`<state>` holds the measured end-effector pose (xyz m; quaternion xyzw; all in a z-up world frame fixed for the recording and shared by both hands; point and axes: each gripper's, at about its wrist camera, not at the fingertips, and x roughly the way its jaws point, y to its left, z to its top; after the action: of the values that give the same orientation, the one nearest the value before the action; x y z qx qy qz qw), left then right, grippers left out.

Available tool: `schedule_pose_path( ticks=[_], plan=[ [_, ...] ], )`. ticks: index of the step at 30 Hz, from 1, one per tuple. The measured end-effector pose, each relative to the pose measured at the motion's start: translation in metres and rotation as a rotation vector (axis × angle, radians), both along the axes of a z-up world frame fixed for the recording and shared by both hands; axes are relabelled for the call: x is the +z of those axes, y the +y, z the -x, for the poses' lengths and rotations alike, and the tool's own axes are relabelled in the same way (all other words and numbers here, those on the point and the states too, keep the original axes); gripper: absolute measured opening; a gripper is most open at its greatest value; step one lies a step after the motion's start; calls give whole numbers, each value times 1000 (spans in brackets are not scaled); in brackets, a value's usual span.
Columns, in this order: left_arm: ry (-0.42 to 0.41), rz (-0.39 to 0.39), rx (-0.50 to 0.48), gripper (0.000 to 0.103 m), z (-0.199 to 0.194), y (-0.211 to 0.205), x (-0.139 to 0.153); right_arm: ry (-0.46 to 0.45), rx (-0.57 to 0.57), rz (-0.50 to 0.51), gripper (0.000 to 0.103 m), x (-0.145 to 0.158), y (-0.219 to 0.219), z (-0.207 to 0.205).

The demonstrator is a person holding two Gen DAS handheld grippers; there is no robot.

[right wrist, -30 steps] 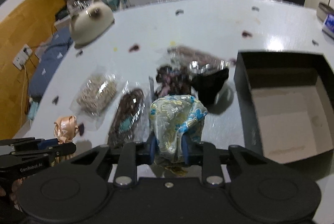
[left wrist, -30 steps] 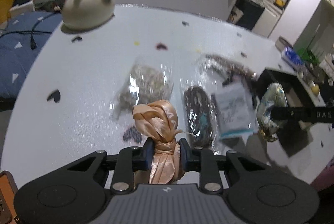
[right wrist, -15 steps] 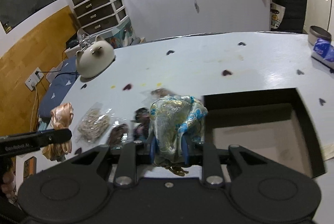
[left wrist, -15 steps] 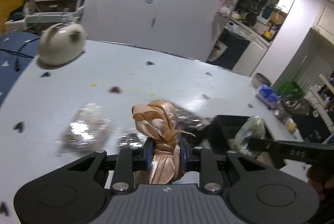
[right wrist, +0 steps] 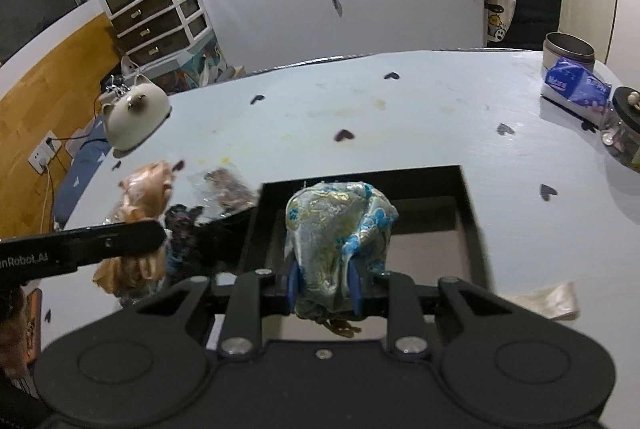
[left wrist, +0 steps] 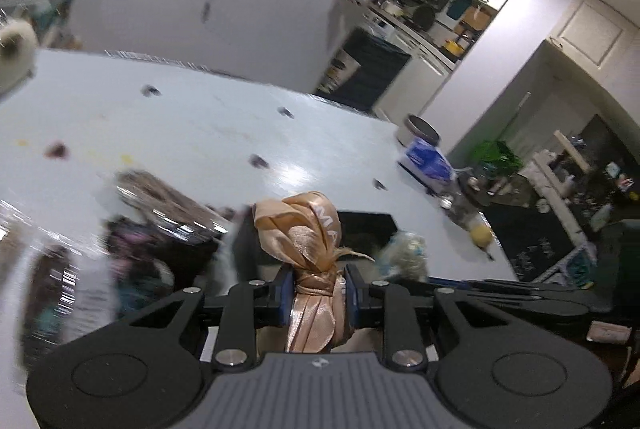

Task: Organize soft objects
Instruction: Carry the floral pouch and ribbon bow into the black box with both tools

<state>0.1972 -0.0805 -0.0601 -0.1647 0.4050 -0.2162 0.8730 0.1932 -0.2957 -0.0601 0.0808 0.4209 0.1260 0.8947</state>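
My left gripper (left wrist: 314, 295) is shut on a peach satin scarf (left wrist: 308, 229) knotted into a bundle, held above the white table (left wrist: 192, 133). My right gripper (right wrist: 325, 287) is shut on a blue and gold brocade cloth (right wrist: 336, 221), which hangs over the open black box (right wrist: 468, 225). In the right wrist view the peach satin scarf (right wrist: 148, 189) and the left gripper's arm (right wrist: 80, 245) sit left of the box. In the left wrist view the brocade cloth (left wrist: 404, 253) shows to the right, over the black box (left wrist: 368, 229).
Several clear bags of dark soft items (left wrist: 152, 213) lie on the table left of the box. A cream cat-shaped object (right wrist: 134, 117) stands at the far left. A blue tissue pack (right wrist: 576, 87), a tin (right wrist: 568, 49) and a jar (right wrist: 626, 133) crowd the right edge.
Both grippers have moved right across the table with their cloths, from above the clear bags to the black box. The brocade cloth now hangs over the box opening.
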Motion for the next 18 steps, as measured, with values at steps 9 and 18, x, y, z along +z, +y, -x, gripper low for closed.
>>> schedule_pose_path(
  ticks=[9,18],
  plan=[
    [163,20,9,28,-22,-39,-41,120,63,-12,27,-22,-36,-19],
    [171,-78,19,53,-15,-48,-45,230,130,-12,27,-43,-38,-36]
  ],
)
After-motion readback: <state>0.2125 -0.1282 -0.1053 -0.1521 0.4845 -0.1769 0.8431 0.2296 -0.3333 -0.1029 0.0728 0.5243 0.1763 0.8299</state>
